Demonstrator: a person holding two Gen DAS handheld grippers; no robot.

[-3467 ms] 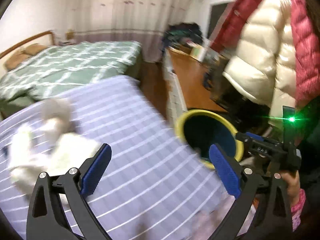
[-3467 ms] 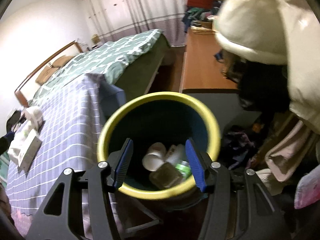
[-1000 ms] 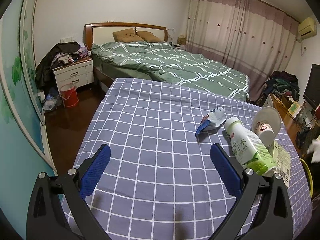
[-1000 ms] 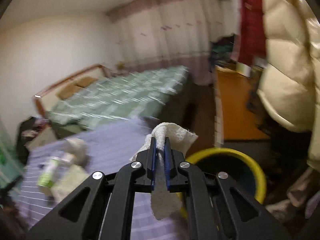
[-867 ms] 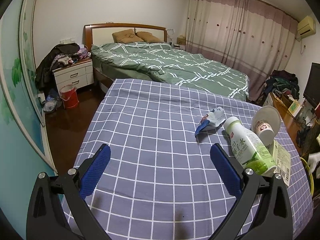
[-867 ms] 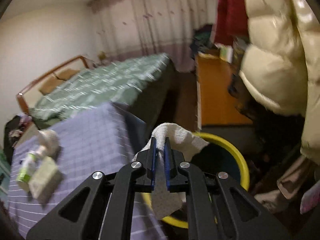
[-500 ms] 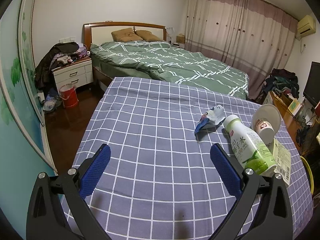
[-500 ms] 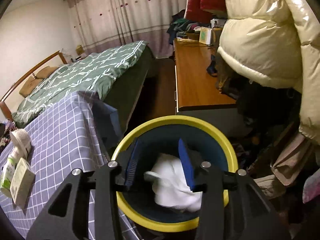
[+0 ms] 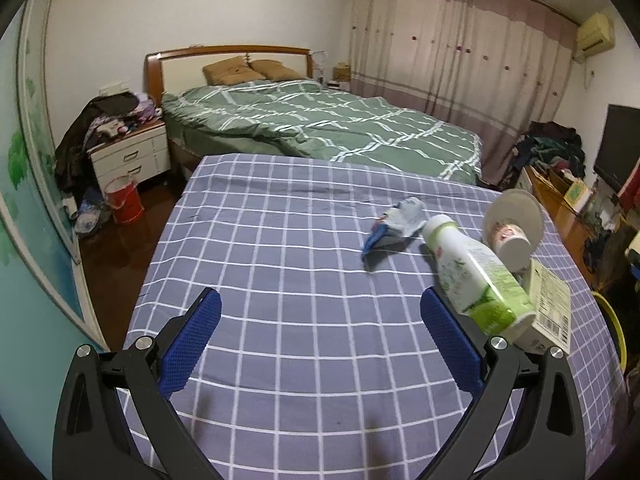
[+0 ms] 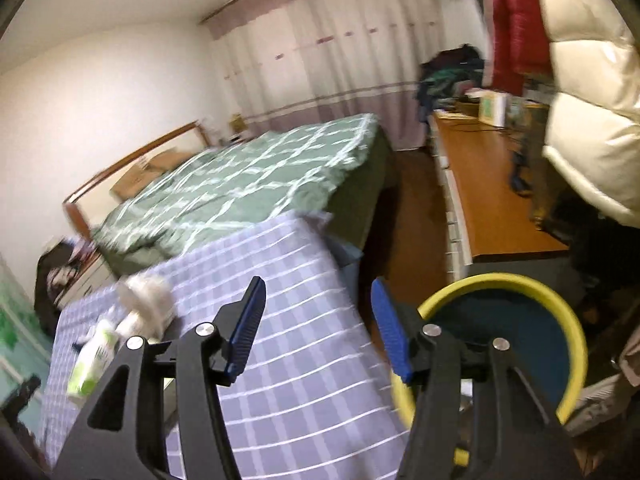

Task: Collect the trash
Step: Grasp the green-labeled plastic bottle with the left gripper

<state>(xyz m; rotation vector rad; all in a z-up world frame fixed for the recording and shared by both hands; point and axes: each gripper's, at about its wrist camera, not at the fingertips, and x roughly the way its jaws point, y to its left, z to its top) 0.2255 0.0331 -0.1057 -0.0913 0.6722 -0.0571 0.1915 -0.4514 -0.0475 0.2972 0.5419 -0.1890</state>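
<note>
On the purple checked cloth (image 9: 280, 264) lie a crumpled blue-white wrapper (image 9: 394, 226), a green-white bottle (image 9: 476, 276) on its side, a tipped white paper cup (image 9: 512, 228) and a flat carton (image 9: 550, 308). My left gripper (image 9: 320, 336) is open and empty, low over the cloth, left of the bottle. My right gripper (image 10: 318, 324) is open and empty, above the cloth's edge, left of the yellow-rimmed trash bin (image 10: 560, 300). The bottle (image 10: 94, 356) and cup (image 10: 152, 300) show blurred at the right wrist view's left.
A green bed (image 9: 320, 124) stands beyond the cloth. A nightstand (image 9: 128, 156) with clothes and a red bucket (image 9: 122, 198) are at the left. A wooden desk (image 10: 492, 200) and hanging puffy jackets (image 10: 588, 92) are by the bin.
My right gripper opened over the bin and let a white tissue drop in, then swung left toward the cloth. My left gripper has barely moved.
</note>
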